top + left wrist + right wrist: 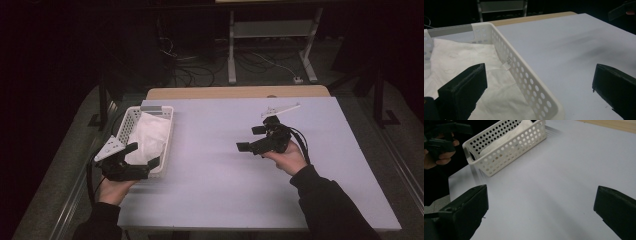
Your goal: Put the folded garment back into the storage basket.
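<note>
While jaws gape wide, left gripper point(145, 154) straddles basket point(524, 75) rim, seemingly untouched.

Perforated white plastic basket point(524, 75); soft cloth point(456, 62); matt table point(225, 165).

black grippers point(255, 138), dark sleeves point(327, 200)

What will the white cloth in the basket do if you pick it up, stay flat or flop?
The white cloth looks thin and creased, so it would probably droop. It seems light, so the holed plastic basket likely stays put. The left tool is open, one jaw over it.
</note>
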### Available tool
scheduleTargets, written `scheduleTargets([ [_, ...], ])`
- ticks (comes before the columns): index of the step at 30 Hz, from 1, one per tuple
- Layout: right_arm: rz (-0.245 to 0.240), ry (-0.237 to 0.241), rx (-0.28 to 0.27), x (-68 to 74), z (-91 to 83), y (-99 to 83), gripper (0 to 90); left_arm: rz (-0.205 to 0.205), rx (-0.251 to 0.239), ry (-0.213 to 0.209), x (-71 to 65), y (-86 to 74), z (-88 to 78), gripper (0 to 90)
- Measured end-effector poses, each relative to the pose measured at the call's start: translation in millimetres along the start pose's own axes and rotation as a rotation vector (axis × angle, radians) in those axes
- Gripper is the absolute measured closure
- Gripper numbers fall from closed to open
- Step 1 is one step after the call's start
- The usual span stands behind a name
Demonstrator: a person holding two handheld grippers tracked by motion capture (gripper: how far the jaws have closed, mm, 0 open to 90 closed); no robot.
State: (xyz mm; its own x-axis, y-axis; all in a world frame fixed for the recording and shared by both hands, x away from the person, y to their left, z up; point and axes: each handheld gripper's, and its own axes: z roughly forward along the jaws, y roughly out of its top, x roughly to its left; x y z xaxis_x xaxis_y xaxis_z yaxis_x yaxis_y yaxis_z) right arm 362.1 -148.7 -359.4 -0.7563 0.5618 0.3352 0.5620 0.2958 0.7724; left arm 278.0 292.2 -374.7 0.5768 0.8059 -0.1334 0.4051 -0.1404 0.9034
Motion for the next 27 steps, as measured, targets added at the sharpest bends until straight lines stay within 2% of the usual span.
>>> scheduleTargets([
  [6, 0.007, -0.022, -0.014, -7.0, -13.0, -11.8, 0.0, 0.002, -0.004, 0.003, -2.9, -7.3, 0.2, 0.0],
  [9, 0.017, -0.045, -0.030, -13.3, -25.7, -20.0, 0.0, 0.011, -0.001, 0.000, -4.6, -10.7, 0.0, 0.0],
  [13, 0.019, -0.049, -0.031, -14.5, -28.7, -21.8, 0.0, 0.014, 0.006, 0.012, -4.5, -13.1, 0.8, 0.0],
  [14, 0.022, -0.066, -0.040, -17.6, -36.4, -26.3, 0.0, 0.009, 0.004, 0.016, -4.1, -14.6, 1.0, 0.0],
  [18, 0.021, -0.081, -0.044, -18.7, -41.7, -29.8, 0.0, 0.006, -0.001, 0.022, -3.0, -16.0, 0.4, 0.0],
  [22, 0.019, -0.095, -0.037, -19.7, -46.2, -35.4, 0.0, -0.018, -0.023, 0.017, -1.9, -16.2, -1.4, 0.0],
  [27, 0.025, -0.106, -0.050, -23.2, -55.0, -42.3, 0.0, -0.020, -0.018, 0.029, -0.7, -18.8, -2.1, 0.0],
])
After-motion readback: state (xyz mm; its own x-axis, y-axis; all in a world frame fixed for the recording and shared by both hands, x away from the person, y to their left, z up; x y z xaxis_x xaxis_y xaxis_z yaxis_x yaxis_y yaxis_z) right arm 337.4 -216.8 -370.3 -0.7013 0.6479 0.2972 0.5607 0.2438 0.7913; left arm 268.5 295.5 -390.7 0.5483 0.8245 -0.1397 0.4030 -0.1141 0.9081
